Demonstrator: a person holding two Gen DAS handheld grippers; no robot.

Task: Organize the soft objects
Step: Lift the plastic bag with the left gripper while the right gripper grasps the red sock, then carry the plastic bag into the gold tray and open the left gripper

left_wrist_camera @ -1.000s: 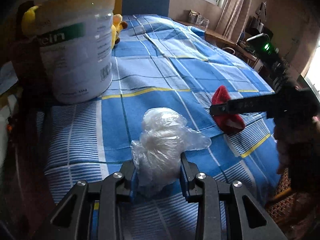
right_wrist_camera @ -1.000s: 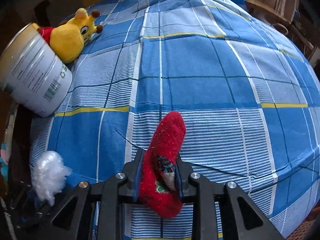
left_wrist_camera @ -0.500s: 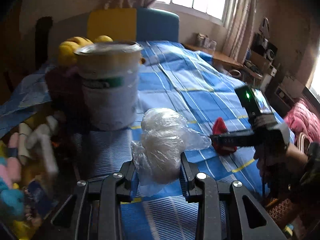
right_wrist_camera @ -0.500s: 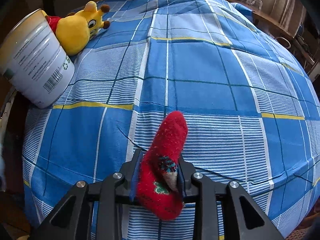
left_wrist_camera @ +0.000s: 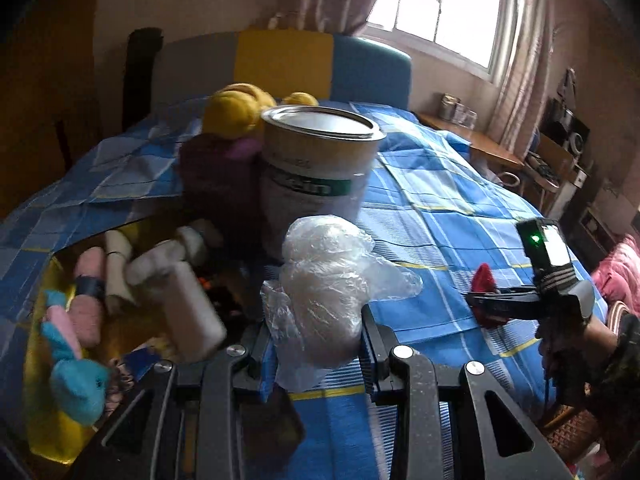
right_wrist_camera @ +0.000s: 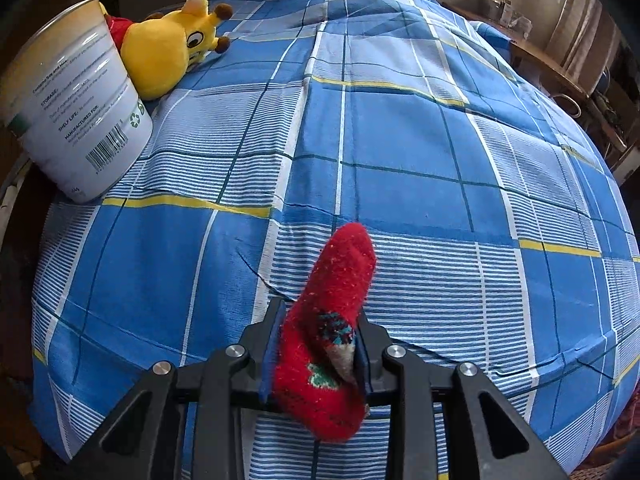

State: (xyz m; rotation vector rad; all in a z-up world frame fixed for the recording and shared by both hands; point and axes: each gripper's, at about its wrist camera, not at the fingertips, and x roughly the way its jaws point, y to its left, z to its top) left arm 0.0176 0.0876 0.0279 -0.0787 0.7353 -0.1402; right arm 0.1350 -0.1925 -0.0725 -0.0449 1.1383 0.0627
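My left gripper (left_wrist_camera: 318,344) is shut on a white fluffy wad wrapped in clear plastic (left_wrist_camera: 324,280) and holds it above the bed's left edge. My right gripper (right_wrist_camera: 318,344) is shut on a red sock (right_wrist_camera: 332,320) with a small coloured pattern, held just over the blue plaid bedspread (right_wrist_camera: 420,160). The right gripper and the red sock (left_wrist_camera: 486,280) also show at the right of the left wrist view. A yellow plush toy (right_wrist_camera: 168,48) lies behind a large white tin (right_wrist_camera: 76,112).
Left of the bed, a yellow bin (left_wrist_camera: 44,360) holds soft things: a blue plush (left_wrist_camera: 76,384), pink and white rolled pieces (left_wrist_camera: 184,304). The white tin (left_wrist_camera: 316,168) stands near the bed's edge. A desk (left_wrist_camera: 480,148) and window lie beyond.
My left gripper has lifted and swung left with the plastic-wrapped wad, bringing the bin of soft things into view. My right gripper has risen slightly with the red sock.
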